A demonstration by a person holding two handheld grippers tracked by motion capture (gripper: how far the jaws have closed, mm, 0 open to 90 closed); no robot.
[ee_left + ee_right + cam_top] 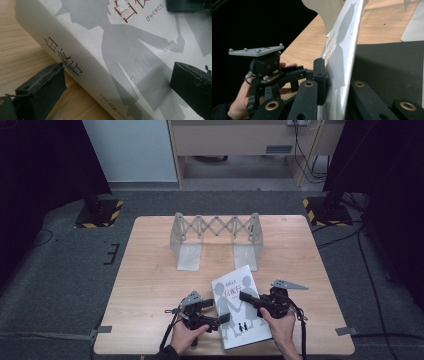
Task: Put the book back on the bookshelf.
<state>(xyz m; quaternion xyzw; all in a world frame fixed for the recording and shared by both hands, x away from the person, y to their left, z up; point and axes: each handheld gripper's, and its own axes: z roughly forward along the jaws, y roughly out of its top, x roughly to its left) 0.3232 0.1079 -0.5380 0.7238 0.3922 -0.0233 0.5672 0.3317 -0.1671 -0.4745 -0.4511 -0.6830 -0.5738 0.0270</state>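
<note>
While the white book (241, 306) lies near the front edge of the wooden table (150, 285), its right edge is pinched between the closed jaws of the right gripper (246, 296). The left gripper (223, 318) is held spread wide astride the spine. A folding rack (216, 227) is seen well behind.

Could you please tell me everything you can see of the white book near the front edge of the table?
The book is a thick white volume whose cover bears grey silhouettes of two figures holding hands and red characters; its spine carries dark red characters too. It sits near the table's front edge, in front of the folding rack. The right gripper is shut on its cover edge, lifting that side. The left gripper straddles the spine with jaws wide apart.
</note>
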